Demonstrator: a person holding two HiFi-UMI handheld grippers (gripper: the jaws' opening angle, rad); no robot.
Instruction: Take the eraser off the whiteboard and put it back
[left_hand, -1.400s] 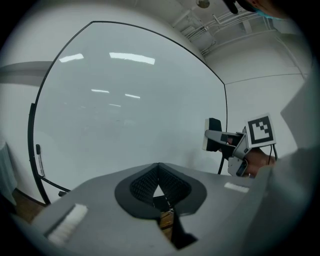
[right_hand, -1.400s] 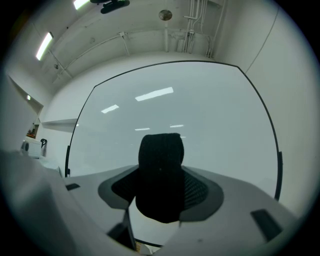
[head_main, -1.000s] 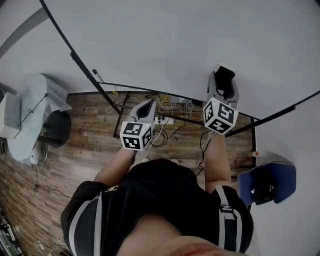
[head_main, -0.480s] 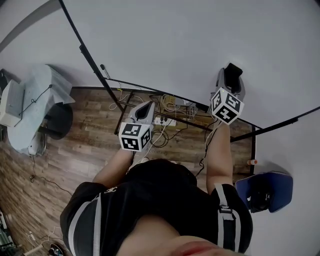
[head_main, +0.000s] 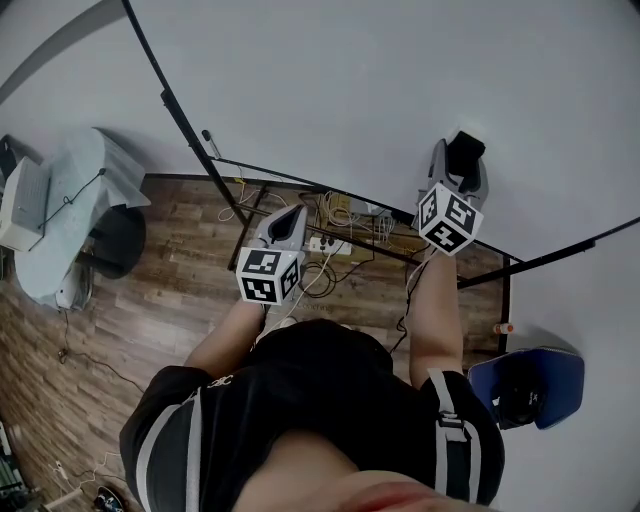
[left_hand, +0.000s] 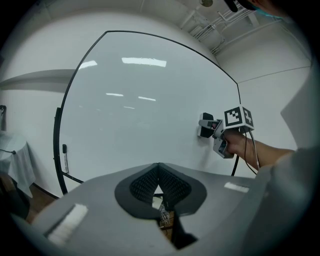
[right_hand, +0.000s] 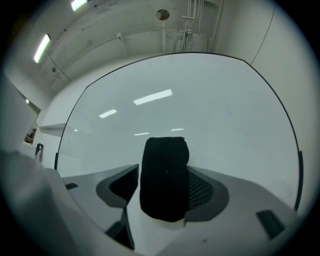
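The black eraser (head_main: 467, 146) rests against the whiteboard (head_main: 350, 90) on the right side. My right gripper (head_main: 462, 160) is around it and its jaws are opening. In the right gripper view the eraser (right_hand: 165, 177) stands upright between the jaws of my right gripper (right_hand: 166, 174); a gap shows at the left pad, while the right pad lies close beside it. My left gripper (head_main: 293, 212) hangs lower and to the left, away from the board, shut and empty (left_hand: 158, 172). From there the eraser (left_hand: 205, 125) shows against the board (left_hand: 140, 100).
A marker (head_main: 205, 135) sits at the board's lower left edge. The black stand frame (head_main: 300, 180) runs below the board, with cables and a power strip (head_main: 325, 240) on the wood floor. A blue seat (head_main: 525, 380) is at right, a covered table (head_main: 70, 220) at left.
My right gripper moved up toward the whiteboard with the eraser, then stayed there. A gap now shows beside the eraser. The left gripper barely shifted.
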